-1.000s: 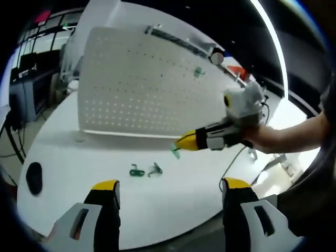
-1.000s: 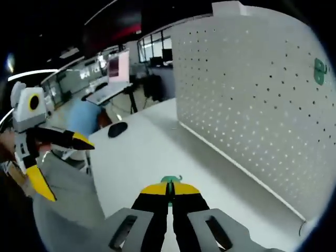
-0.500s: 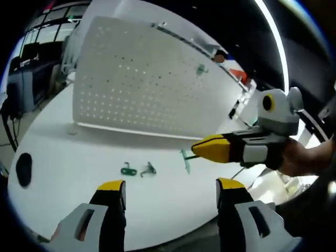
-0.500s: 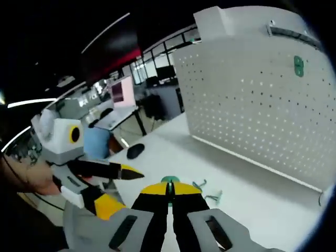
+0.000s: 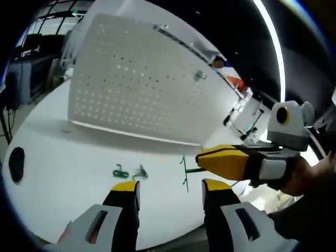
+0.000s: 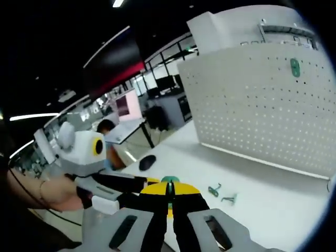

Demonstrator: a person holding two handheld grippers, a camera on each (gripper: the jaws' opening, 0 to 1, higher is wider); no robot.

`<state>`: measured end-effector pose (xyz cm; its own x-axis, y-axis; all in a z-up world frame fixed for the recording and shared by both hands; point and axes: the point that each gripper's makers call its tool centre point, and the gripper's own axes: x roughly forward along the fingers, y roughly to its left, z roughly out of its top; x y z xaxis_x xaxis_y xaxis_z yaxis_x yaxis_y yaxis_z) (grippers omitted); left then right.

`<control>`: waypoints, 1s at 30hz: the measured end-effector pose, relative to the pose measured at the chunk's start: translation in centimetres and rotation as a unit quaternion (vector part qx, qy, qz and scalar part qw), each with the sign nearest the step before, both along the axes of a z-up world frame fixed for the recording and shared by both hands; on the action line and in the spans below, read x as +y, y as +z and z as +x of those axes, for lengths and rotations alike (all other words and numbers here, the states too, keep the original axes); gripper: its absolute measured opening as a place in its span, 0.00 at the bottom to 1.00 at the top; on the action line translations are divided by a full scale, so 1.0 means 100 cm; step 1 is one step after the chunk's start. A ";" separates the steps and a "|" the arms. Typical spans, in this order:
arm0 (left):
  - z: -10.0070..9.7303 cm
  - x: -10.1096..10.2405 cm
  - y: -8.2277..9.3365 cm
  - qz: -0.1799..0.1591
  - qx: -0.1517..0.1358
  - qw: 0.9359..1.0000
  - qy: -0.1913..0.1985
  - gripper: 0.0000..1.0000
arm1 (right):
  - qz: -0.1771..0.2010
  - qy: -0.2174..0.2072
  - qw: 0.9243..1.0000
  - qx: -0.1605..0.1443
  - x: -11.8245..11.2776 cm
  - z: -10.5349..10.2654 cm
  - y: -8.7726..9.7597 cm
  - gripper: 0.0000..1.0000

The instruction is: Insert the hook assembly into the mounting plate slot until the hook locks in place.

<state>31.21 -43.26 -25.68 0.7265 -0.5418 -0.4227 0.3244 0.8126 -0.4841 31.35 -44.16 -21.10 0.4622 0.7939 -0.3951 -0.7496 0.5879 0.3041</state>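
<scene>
A white pegboard plate [image 5: 136, 89] stands upright on the white table [image 5: 63, 152], with one green hook [image 5: 198, 76] mounted near its top. In the left gripper view my right gripper [image 5: 198, 157] comes in from the right, shut on a thin green hook assembly [image 5: 184, 173] that hangs just ahead of my open left gripper [image 5: 170, 188]. Two loose hook pieces [image 5: 120, 172] [image 5: 139, 172] lie on the table. In the right gripper view my right gripper [image 6: 169, 190] pinches the green hook [image 6: 169, 180], and the left gripper [image 6: 134, 189] sits close on its left, below the pegboard [image 6: 262, 105].
A black mouse [image 5: 16, 164] [image 6: 147, 161] lies near the table's far edge. The rounded front table edge [image 5: 157, 239] runs under my left jaws. A hand [image 6: 50, 191] holds the left gripper. Office desks and a monitor [image 6: 126, 105] stand behind.
My right gripper has carried the green hook down and closer, up to the left gripper's jaws. The left jaws have narrowed somewhat. Both views have shifted with the hands.
</scene>
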 end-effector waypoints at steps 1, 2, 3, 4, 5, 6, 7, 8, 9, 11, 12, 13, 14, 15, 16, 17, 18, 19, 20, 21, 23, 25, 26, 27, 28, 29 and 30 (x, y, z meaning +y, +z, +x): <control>0.000 0.000 0.000 0.001 -0.001 1.000 0.000 0.49 | 0.002 0.000 1.000 -0.007 0.001 -0.001 0.003 0.00; 0.000 0.001 0.001 0.001 -0.002 1.000 0.001 0.49 | 0.002 -0.001 1.000 -0.011 0.001 -0.001 0.004 0.00; 0.001 0.001 0.002 -0.002 -0.003 1.000 0.002 0.48 | 0.004 -0.001 1.000 -0.015 0.002 -0.002 0.007 0.00; 0.001 0.002 0.004 -0.006 -0.004 1.000 0.003 0.45 | 0.006 -0.001 1.000 -0.017 0.002 -0.002 0.009 0.00; 0.001 0.002 0.005 -0.010 -0.005 1.000 0.004 0.44 | 0.008 0.000 1.000 -0.019 0.004 -0.003 0.012 0.00; 0.001 0.002 0.006 -0.015 -0.005 1.000 0.003 0.42 | 0.011 0.001 1.000 -0.019 0.004 -0.003 0.013 0.00; 0.001 0.001 0.007 -0.018 -0.004 1.000 0.003 0.39 | 0.013 0.001 1.000 -0.021 0.005 -0.003 0.014 0.00; 0.002 0.002 0.007 -0.020 -0.005 1.000 0.004 0.37 | 0.014 0.001 1.000 -0.025 0.005 -0.003 0.016 0.00; 0.002 0.003 0.008 -0.023 -0.003 1.000 0.008 0.36 | 0.012 0.004 0.999 -0.029 0.006 -0.004 0.016 0.00; 0.004 0.006 0.009 -0.031 -0.003 0.999 0.016 0.33 | 0.007 0.006 0.999 -0.043 0.005 -0.004 0.019 0.00; 0.005 0.003 0.014 -0.055 -0.004 0.998 0.018 0.32 | 0.008 0.007 0.999 -0.048 0.005 -0.005 0.021 0.00; 0.004 0.001 0.014 -0.065 0.001 0.998 0.014 0.30 | 0.007 0.008 0.999 -0.051 0.005 -0.004 0.022 0.00; 0.004 -0.002 0.015 -0.071 0.002 0.997 0.010 0.27 | 0.005 0.009 0.999 -0.053 0.005 -0.004 0.023 0.00; 0.003 -0.005 0.017 -0.080 0.001 0.997 0.003 0.24 | 0.004 0.011 0.998 -0.054 0.005 -0.004 0.023 0.00; 0.003 -0.007 0.018 -0.083 -0.001 0.997 0.001 0.20 | 0.004 0.011 0.998 -0.054 0.005 -0.004 0.023 0.00; 0.003 -0.008 0.020 -0.087 -0.002 0.996 0.000 0.18 | 0.006 0.010 0.998 -0.055 0.005 -0.003 0.023 0.00; 0.003 -0.009 0.021 -0.091 -0.004 0.996 -0.002 0.16 | 0.006 0.009 0.998 -0.055 0.005 -0.003 0.023 0.00; 0.003 -0.010 0.022 -0.093 -0.004 0.996 -0.003 0.14 | 0.007 0.009 0.998 -0.055 0.004 -0.002 0.023 0.00; 0.003 -0.011 0.023 -0.096 -0.006 0.995 -0.004 0.12 | 0.008 0.008 0.998 -0.055 0.004 -0.002 0.023 0.00; 0.002 -0.012 0.024 -0.098 -0.006 0.995 -0.007 0.11 | 0.007 0.007 0.998 -0.055 0.003 -0.002 0.023 0.00; 0.001 -0.016 0.027 -0.112 -0.005 0.994 -0.013 0.06 | 0.007 0.007 0.998 -0.056 0.003 -0.003 0.023 0.00; 0.000 -0.016 0.026 -0.118 0.000 0.993 -0.012 0.05 | 0.005 0.009 0.998 -0.061 0.003 -0.004 0.023 0.00; 0.001 -0.016 0.027 -0.121 -0.003 0.993 -0.012 0.05 | 0.002 0.011 0.998 -0.064 0.003 -0.005 0.023 0.00; 0.000 -0.017 0.027 -0.123 -0.002 0.992 -0.012 0.05 | 0.001 0.012 0.998 -0.067 0.003 -0.005 0.023 0.00; 0.000 -0.017 0.027 -0.122 -0.002 0.992 -0.012 0.05 | 0.000 0.012 0.998 -0.068 0.003 -0.005 0.023 0.00; 0.000 -0.017 0.027 -0.122 -0.002 0.992 -0.013 0.05 | 0.000 0.013 0.998 -0.068 0.003 -0.006 0.023 0.00; 0.000 -0.017 0.027 -0.120 -0.003 0.993 -0.014 0.05 | 0.000 0.013 0.998 -0.068 0.003 -0.005 0.023 0.00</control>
